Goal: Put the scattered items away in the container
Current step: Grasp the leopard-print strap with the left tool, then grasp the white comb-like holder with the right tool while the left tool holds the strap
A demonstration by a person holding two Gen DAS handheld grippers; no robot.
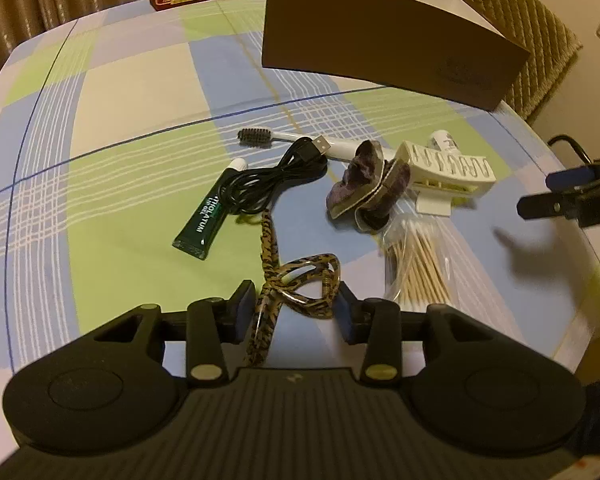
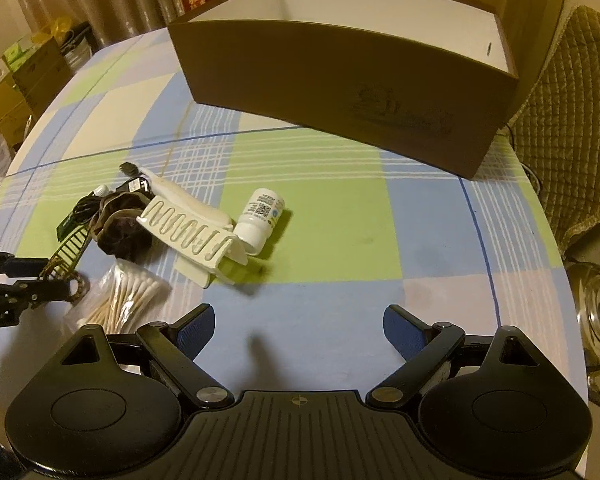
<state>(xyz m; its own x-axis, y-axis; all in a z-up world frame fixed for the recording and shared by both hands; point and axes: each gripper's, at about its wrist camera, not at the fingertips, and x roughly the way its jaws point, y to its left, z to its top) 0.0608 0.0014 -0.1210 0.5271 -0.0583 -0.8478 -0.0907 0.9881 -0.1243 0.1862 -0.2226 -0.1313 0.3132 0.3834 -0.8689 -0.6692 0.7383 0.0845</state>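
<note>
Leopard-print glasses [image 1: 296, 280] apparently pinched in left tool [image 1: 296, 300], right tool [image 2: 298, 326] spread.

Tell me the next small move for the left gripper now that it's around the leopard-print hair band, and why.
Probably lift it a little, then carry it toward the brown box. The left gripper has its fingers on either side of the leopard-print hair band, which looks pinched between them. The box is open-topped and stands beyond the pile. The right gripper hangs open and empty, clear of that path.
</note>
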